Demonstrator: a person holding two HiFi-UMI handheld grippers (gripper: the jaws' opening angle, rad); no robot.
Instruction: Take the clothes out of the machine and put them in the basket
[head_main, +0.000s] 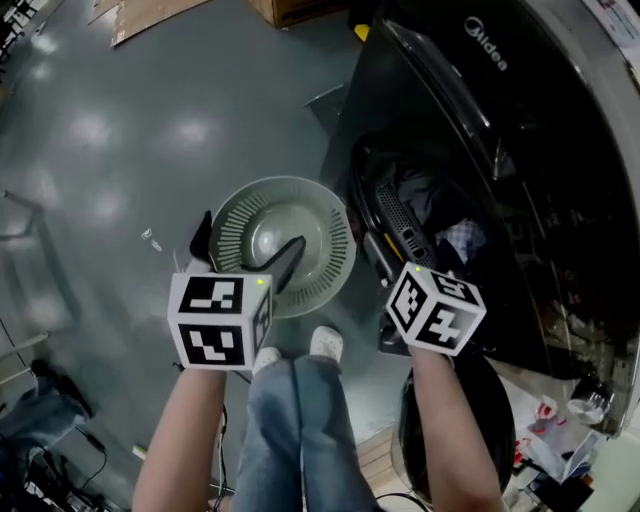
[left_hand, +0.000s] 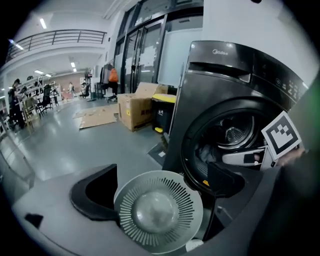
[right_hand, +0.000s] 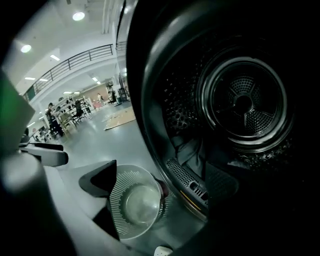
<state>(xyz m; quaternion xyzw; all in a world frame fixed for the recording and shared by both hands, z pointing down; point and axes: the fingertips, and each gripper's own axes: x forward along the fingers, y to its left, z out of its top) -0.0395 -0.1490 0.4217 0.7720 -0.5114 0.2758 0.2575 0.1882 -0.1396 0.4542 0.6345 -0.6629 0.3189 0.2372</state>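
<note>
Grey floor. Dark clothes inside black front-loading machine lie just ahead of right hand-held gripper, nearer than left hand-held gripper; both wide, empty.

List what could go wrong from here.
1. The clothes lie low behind the drum lip; the open right claw may catch the lip rather than cloth.
2. The basket looks shallow; a long garment could trail onto the floor.
3. The open left claw hovers over it and could knock it.

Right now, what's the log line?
left tongs: open, above basket; right tongs: open, at machine mouth; clothes: in machine; basket: empty
</note>
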